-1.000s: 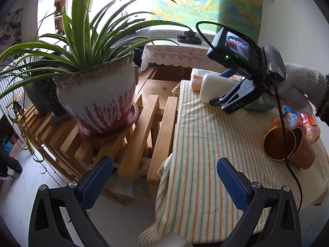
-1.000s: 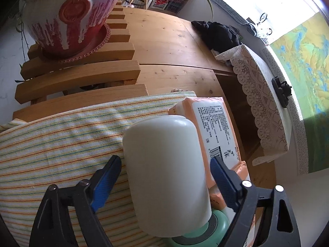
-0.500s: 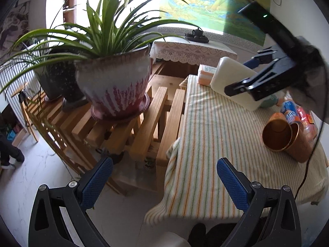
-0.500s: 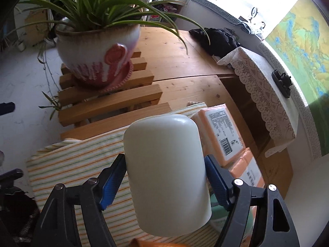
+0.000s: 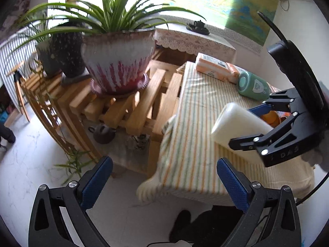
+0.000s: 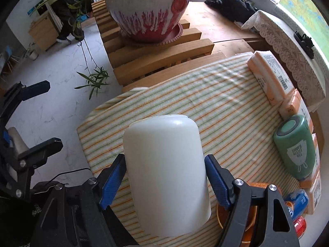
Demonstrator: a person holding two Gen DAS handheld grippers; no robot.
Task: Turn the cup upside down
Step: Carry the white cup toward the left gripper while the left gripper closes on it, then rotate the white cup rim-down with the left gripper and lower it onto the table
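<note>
The main risk is a slip: the white cup is smooth and wide, and the right hand-held gripper grips it only across its middle with the two blue pads, so a turn of the wrist could let it twist or slide out and drop onto the desk, or roll off the near edge to the floor. A second risk lies close by: a copper cup sits on the striped cloth just under and beside the gripper's right finger, with drink cans and a green bottle lying along the far side, so lowering the white cup without care could knock into them. In the right wrist view the cup's closed end points away from the camera and its open end towards it; in the left wrist view it hangs tilted in the air above the cloth, not touching the desk. It does not yet look set down, so I judge the turn to be only part done. The right gripper reaches in from the right side, angled downward over the desk's front part, its jaws closed firmly against the cup's sides. The left hand-held gripper is held low, off the desk's front corner and over the floor, its fingers spread wide with nothing between them, well apart from the cup.
</note>
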